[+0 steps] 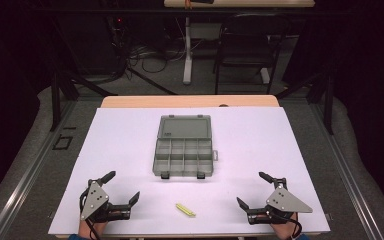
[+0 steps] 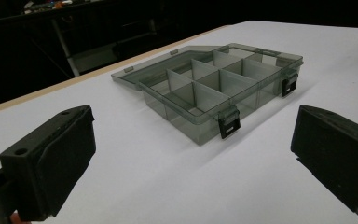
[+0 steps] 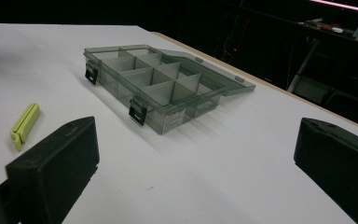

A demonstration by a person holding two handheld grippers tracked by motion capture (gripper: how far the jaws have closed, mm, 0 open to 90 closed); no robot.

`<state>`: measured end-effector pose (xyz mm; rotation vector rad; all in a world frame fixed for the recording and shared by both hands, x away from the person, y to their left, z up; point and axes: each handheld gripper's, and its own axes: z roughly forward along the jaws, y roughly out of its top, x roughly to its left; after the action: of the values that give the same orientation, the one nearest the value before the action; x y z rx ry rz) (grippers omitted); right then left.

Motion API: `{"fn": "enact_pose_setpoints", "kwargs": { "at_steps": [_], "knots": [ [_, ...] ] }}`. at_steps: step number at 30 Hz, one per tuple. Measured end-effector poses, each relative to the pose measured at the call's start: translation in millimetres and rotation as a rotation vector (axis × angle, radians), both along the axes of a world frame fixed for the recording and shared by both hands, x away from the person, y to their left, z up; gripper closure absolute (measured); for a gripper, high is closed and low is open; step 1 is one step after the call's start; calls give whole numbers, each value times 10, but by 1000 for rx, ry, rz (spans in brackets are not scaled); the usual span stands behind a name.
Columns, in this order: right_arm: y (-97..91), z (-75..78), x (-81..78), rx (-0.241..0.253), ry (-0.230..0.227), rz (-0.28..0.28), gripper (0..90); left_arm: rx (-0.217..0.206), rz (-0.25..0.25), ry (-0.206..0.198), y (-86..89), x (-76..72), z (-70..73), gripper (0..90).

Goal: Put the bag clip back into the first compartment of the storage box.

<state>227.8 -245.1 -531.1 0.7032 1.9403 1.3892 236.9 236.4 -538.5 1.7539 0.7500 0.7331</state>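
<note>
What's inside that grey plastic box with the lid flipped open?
The compartment box holds only dividers; the compartments that show look empty in the high view and both gripper views. The near wall hides part of the front compartments' floors. The yellow clip lies outside, on the table.

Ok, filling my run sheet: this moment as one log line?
left tongs: open, empty | right tongs: open, empty | box: lid open | clip: on table, untouched

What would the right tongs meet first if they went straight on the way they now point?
Probably the open compartment box, near its latched front corner. The right tongs stand open on the white table, aimed toward it. The yellow-green clip lies off to the side, likely missed.
</note>
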Motion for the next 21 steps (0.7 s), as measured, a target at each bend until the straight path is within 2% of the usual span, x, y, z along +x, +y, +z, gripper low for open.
{"fn": "enact_pose_setpoints", "kwargs": {
  "at_steps": [5, 11, 16, 21],
  "knots": [
    [7, 1, 9, 4, 7, 2, 0, -1, 2, 0, 7, -5, 0, 1],
    [46, -8, 50, -7, 21, 16, 0, 0, 8, 4, 15, 2, -5, 1],
    [102, -20, 105, -20, 52, 22, 0, 4, 5, 1, 17, -7, 0, 1],
    [162, 3, 115, -31, 55, 23, 0, 0, 7, 4, 21, -3, -3, 1]
  ]
}}
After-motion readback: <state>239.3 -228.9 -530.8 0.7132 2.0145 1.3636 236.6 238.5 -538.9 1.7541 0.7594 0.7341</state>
